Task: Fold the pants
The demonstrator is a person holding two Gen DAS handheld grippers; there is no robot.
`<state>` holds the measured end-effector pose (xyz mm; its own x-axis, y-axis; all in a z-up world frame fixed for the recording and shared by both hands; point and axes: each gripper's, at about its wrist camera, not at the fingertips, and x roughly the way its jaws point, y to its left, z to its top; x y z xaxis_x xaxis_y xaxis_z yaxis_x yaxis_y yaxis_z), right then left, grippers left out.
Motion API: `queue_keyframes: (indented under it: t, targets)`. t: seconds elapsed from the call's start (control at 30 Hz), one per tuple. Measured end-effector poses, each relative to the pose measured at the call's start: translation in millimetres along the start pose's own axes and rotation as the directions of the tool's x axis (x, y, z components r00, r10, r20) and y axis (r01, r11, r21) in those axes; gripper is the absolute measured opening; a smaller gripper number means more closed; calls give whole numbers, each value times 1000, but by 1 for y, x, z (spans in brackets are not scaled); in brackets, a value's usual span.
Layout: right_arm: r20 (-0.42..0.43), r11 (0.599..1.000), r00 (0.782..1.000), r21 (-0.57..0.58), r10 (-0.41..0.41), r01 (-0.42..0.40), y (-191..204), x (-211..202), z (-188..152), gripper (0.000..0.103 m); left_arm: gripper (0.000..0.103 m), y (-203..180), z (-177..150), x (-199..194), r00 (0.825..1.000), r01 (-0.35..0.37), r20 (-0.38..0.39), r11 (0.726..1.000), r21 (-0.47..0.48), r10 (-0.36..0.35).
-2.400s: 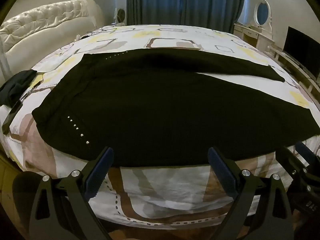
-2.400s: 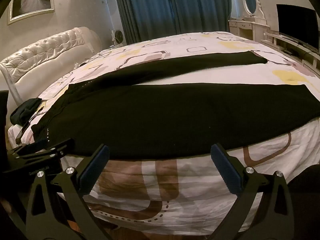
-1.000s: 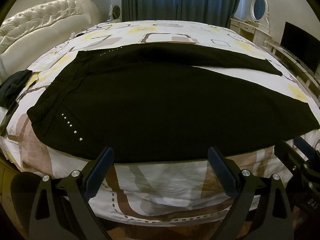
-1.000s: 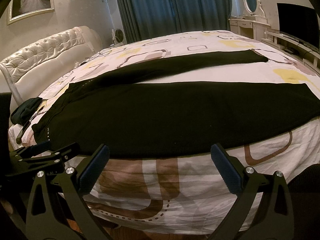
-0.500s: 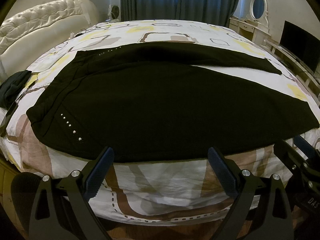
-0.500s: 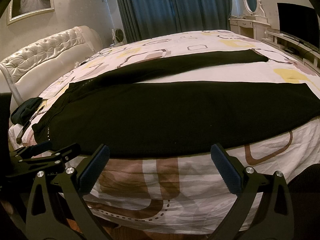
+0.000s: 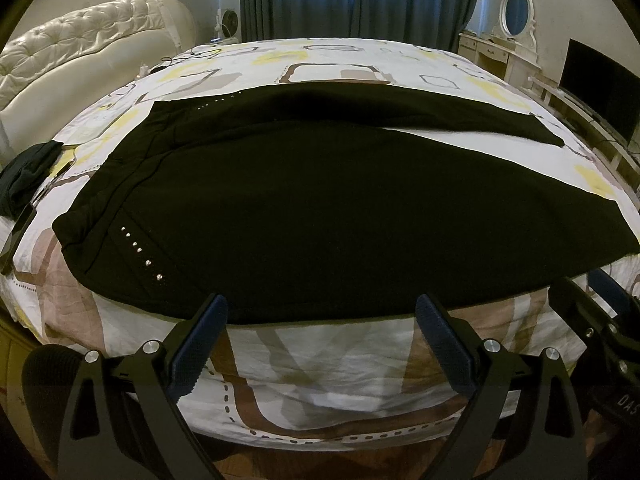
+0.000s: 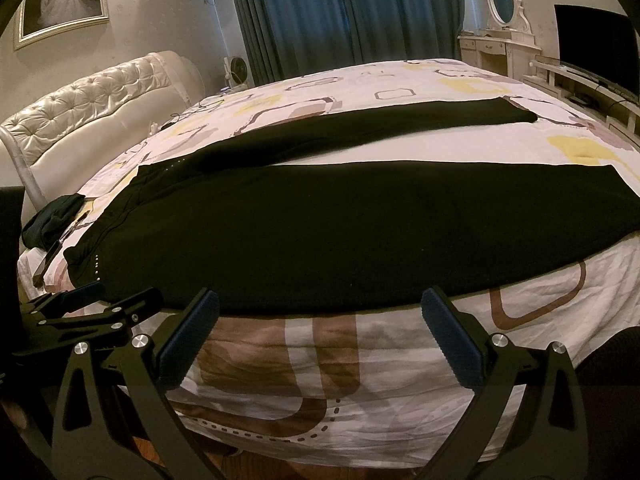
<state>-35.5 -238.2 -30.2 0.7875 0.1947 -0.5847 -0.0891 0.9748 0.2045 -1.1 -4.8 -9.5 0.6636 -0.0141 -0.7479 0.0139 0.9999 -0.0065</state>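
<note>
Bed (image 7: 328,364) fills both views, patterned sheet, near edge right under you.

Black pants (image 7: 304,208) lie flat across it, long axis running side to side as you face them: waistband end (image 7: 84,236) to your left, the two legs stretching off to your right. Legs are splayed in a V; the near leg (image 8: 360,224) runs along the bed's near edge, the far leg (image 8: 400,124) angles away toward the far right.

Left gripper (image 7: 320,320): fingers spread wide, holding nothing, hovering just short of the near hem line, near the waist and the row of studs (image 7: 140,252).

Right gripper (image 8: 320,312): fingers likewise spread and empty, facing the middle of the near leg. Each gripper shows at the edge of the other's view, so they sit side by side.

Judgement: nothing folded yet. The move likely turns on that V: one leg onto the other. Your left is nearer the waist, your right nearer the cuffs; the near leg's edge lies straight ahead of both.

Small dark bundle (image 7: 24,176) at far left, clear of the pants.
</note>
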Motion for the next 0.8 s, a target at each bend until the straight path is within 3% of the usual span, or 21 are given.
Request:
queue_keyframes:
  t: [0.8]
  targets:
    - [-29, 1000, 999, 10, 19, -19, 1, 15, 6, 101, 94, 5, 7, 14, 1000, -24, -18, 999, 49, 25]
